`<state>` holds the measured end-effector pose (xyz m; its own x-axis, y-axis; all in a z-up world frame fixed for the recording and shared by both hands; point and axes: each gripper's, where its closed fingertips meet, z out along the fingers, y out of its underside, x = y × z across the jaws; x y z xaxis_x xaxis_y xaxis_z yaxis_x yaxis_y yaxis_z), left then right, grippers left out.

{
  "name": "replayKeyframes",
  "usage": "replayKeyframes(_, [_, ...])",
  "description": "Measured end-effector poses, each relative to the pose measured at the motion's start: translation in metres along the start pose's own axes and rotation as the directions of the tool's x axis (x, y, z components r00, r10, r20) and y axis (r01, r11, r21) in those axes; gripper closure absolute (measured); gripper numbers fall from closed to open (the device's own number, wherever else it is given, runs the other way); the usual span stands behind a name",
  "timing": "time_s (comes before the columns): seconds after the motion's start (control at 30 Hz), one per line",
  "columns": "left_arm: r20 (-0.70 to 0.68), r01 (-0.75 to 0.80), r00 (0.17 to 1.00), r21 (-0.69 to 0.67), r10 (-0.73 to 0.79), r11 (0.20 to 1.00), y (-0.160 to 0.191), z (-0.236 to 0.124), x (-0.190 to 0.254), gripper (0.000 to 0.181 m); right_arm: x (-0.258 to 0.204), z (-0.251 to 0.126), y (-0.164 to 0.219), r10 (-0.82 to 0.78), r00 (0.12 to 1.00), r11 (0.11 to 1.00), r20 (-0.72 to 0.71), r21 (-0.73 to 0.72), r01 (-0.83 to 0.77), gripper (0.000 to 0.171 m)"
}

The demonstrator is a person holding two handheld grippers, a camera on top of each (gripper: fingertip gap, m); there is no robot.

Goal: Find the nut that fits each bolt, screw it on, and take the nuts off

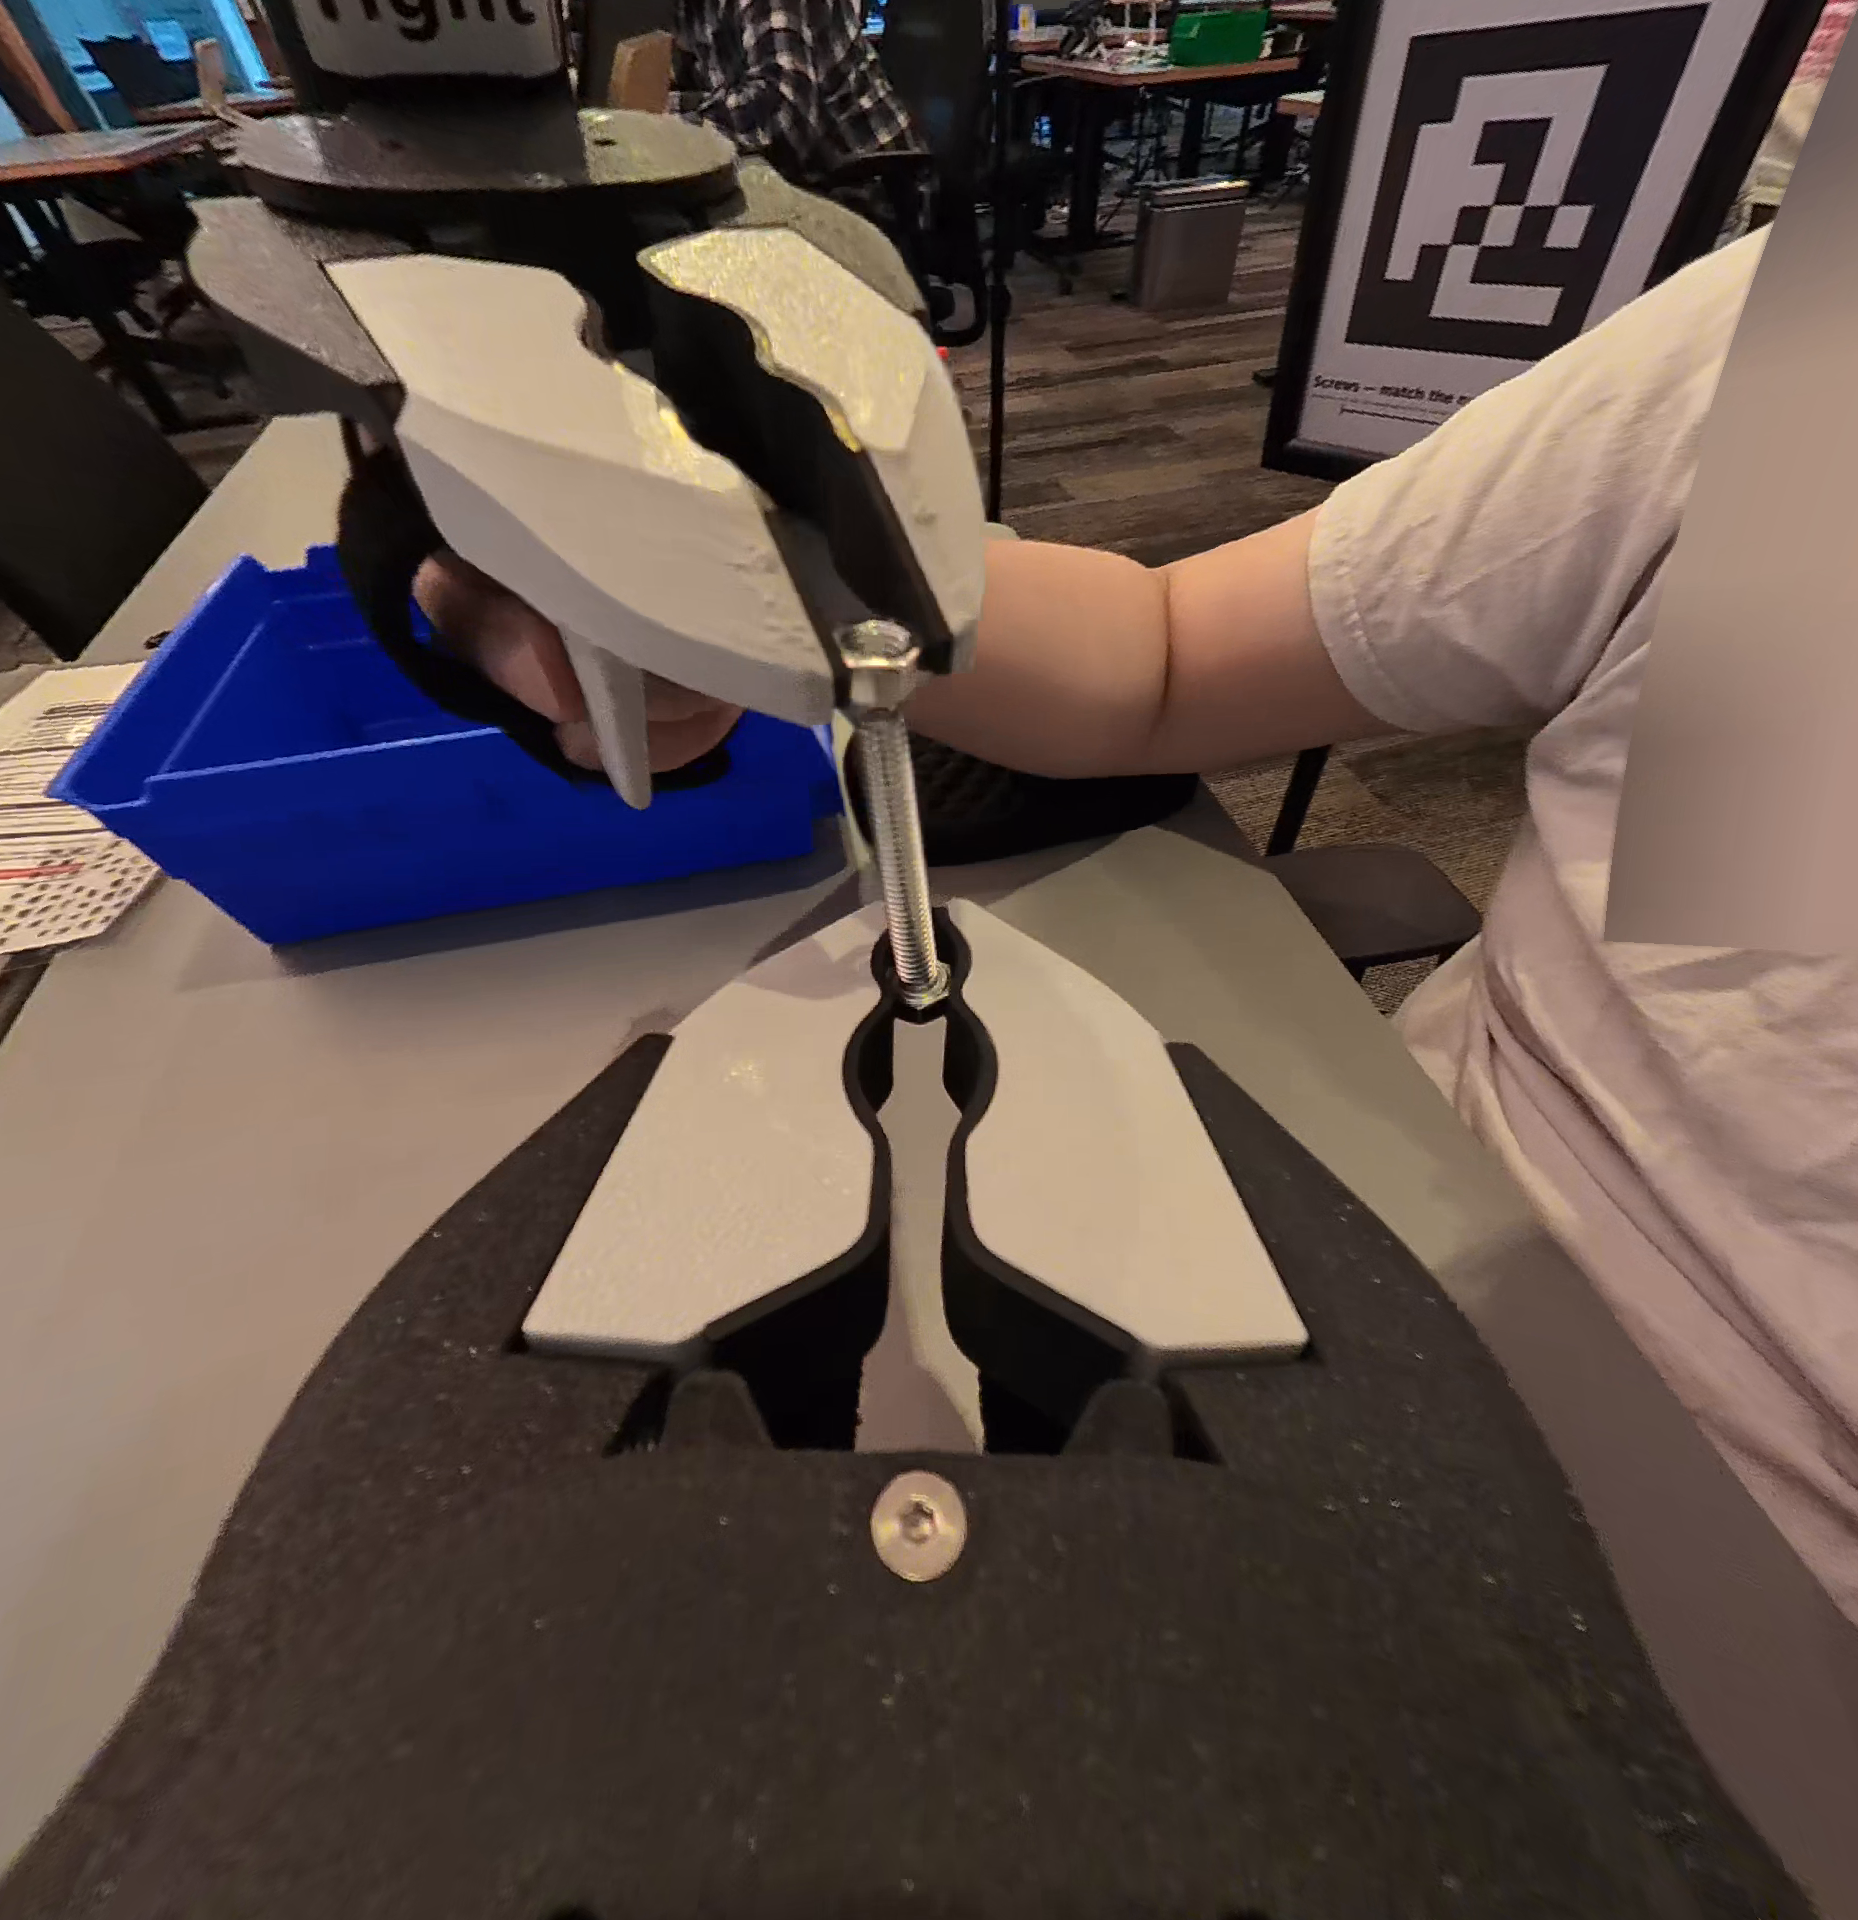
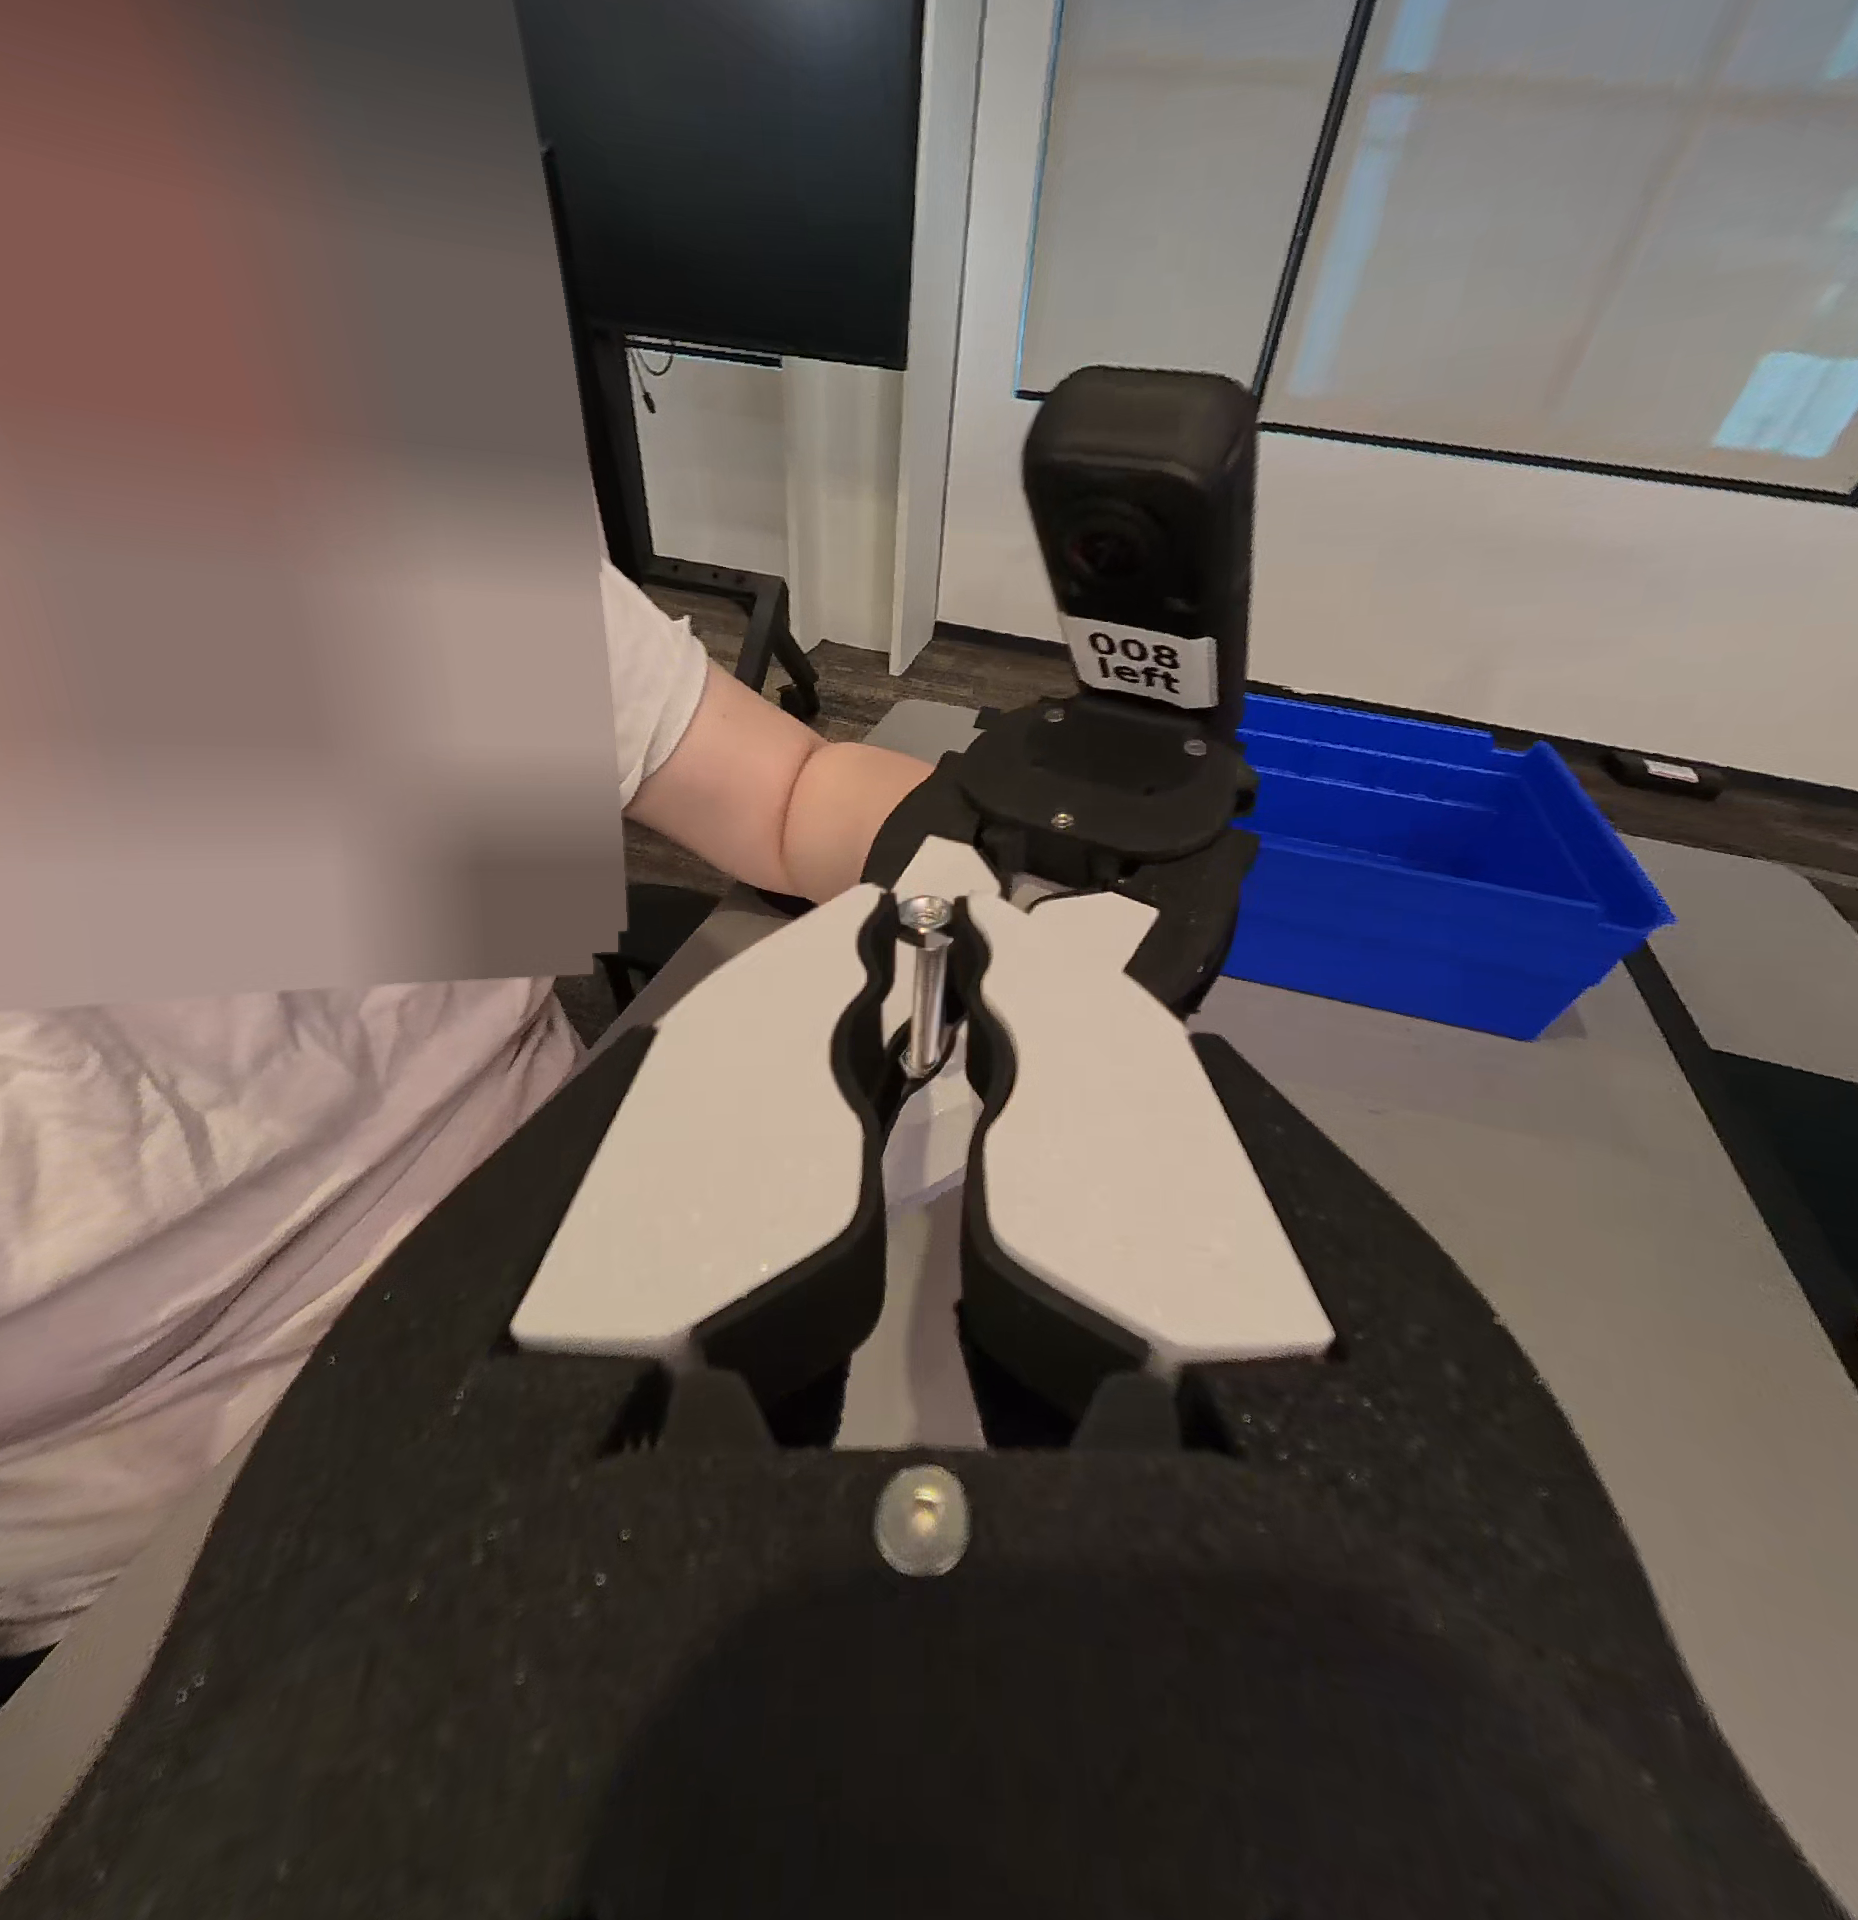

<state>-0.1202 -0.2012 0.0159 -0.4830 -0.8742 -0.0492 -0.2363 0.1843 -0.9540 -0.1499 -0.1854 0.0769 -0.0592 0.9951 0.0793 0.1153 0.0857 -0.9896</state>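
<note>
Bolt (image 1: 889,821) is hanging in the air between both grippers, above the grey table (image 1: 281,1091). Right gripper (image 1: 883,649) is pinching its head, while left gripper (image 1: 923,992) is pinching the nut (image 1: 925,992) at its threaded tip. Blue bin (image 1: 385,821) is sitting farther left.

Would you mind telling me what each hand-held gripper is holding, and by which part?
The right hand-held gripper pinches the bolt by its head. The left hand-held gripper grips the nut at the bolt's threaded tip.
</note>
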Motion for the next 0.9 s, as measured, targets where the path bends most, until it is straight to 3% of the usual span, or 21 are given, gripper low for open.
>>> replayKeyframes(0.6, [-0.080,-0.060,0.995,-0.004,0.059,0.998,-0.002,0.006,0.020,0.178,-0.019,0.007,0.002,-0.061,0.992,0.998,0.109,0.019,0.059,0.162])
replayKeyframes(0.9, [0.002,-0.056,0.998,-0.008,0.056,0.998,-0.004,-0.005,0.004,0.178,-0.003,0.008,-0.002,-0.046,0.999,0.998,0.010,0.051,0.046,0.161])
